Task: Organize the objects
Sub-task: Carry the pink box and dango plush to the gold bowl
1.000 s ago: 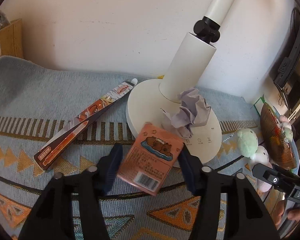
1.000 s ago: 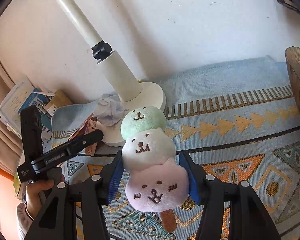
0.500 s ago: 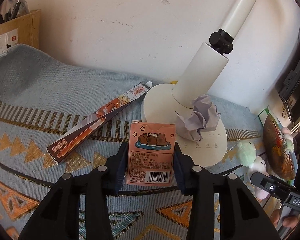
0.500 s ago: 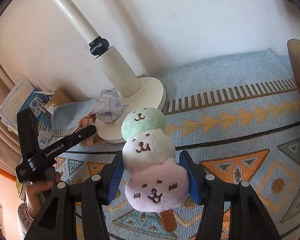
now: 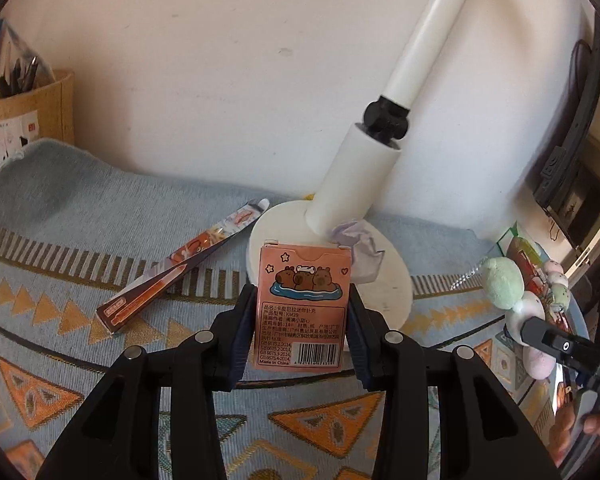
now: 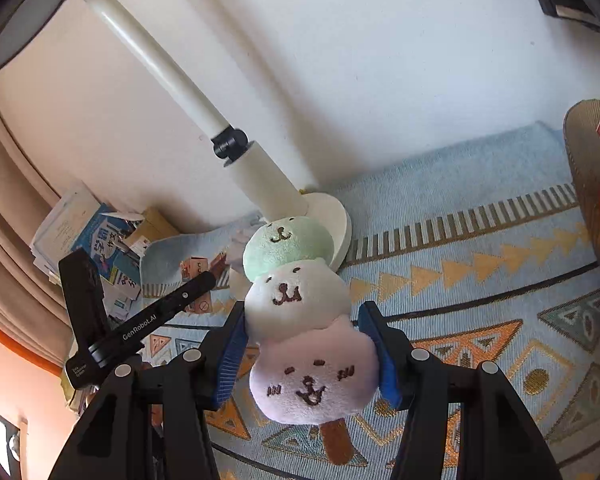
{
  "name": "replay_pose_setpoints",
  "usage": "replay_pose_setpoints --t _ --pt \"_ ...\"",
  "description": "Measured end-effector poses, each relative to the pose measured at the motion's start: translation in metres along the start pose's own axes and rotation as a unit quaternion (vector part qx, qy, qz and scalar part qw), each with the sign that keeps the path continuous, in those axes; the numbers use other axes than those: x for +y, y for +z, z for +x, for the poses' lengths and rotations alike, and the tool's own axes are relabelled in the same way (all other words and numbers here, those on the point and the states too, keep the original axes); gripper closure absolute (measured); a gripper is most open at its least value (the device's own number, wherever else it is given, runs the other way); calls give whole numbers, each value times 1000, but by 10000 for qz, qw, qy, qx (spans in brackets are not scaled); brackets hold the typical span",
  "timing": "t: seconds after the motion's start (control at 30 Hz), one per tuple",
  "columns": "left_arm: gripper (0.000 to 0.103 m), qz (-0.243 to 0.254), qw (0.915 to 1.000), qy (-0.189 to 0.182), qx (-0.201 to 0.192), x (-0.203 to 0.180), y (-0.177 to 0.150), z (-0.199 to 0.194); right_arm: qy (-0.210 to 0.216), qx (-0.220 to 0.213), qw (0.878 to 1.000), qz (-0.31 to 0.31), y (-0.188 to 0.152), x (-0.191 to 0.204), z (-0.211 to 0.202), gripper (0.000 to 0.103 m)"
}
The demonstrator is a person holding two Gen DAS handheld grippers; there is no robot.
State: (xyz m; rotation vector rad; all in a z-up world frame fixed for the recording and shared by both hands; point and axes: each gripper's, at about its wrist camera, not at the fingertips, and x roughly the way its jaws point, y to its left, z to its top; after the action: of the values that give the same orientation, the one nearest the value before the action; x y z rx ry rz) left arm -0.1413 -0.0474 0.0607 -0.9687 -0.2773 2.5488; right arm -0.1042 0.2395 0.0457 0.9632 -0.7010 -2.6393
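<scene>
1. Left wrist view: the left gripper (image 5: 302, 316) is clamped on a pink card box (image 5: 301, 308), one pad on each long side. The box stands upright, barcode face toward the camera, and appears lifted clear of the patterned cloth (image 5: 60, 216).
2. Ahead of these tongs stands the white lamp base (image 5: 384, 276), with a crumpled tissue (image 5: 362, 248) lying on it just beyond the box. Ahead and to the left a long pen package (image 5: 180, 272) lies flat on the cloth, its far tip at the edge of the base.
3. Right wrist view: the right gripper (image 6: 308, 356) is closed on a three-ball plush skewer (image 6: 304, 320), squeezing the pink bottom ball; the toy is held off the cloth.
4. A woven basket (image 6: 588, 168) sits far to the right of these tongs and already holds some items.
5. Assessment: two items are in hand but not yet deposited. The pen package and tissue appear untouched. The basket is the probable destination; the task is judged part-way.
</scene>
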Motion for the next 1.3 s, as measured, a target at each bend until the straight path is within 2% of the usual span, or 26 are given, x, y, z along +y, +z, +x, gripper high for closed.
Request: replay_pose_setpoints --t 0.1,0.2,0.33,0.63,0.77,0.9,1.03,1.2,1.3 --pt "64 411 9985 -247 -258 -38 6 -16 -26 -359 9994 -22 21 -7 -35 48" --pt "64 607 9958 -662 -195 -76 9 -16 -348 -564 9978 -27 37 -20 -62 48" --pt "64 874 9917 -939 -107 -122 11 -11 -450 -813 9956 101 52 -44 -92 48" --pt "64 1100 9821 -1526 -111 -218 2 -2 -1407 -1086 9840 122 86 -89 -133 48" --pt "64 1101 9762 -1866 7 -258 -11 12 -1655 -956 9815 114 93 -111 -143 48" --pt "64 1308 9670 -2148 396 -289 -35 27 -1706 -887 9811 199 93 -133 -150 48" --pt "64 1526 9626 -2187 476 -317 -53 33 -1719 -801 9816 200 96 -139 -148 48" --pt "64 1655 9575 -2267 658 -339 -67 41 -1647 -306 9858 115 100 -148 -131 48" --pt "64 1781 9565 -2232 597 -350 -71 45 -1744 -340 9840 137 101 -151 -133 48"
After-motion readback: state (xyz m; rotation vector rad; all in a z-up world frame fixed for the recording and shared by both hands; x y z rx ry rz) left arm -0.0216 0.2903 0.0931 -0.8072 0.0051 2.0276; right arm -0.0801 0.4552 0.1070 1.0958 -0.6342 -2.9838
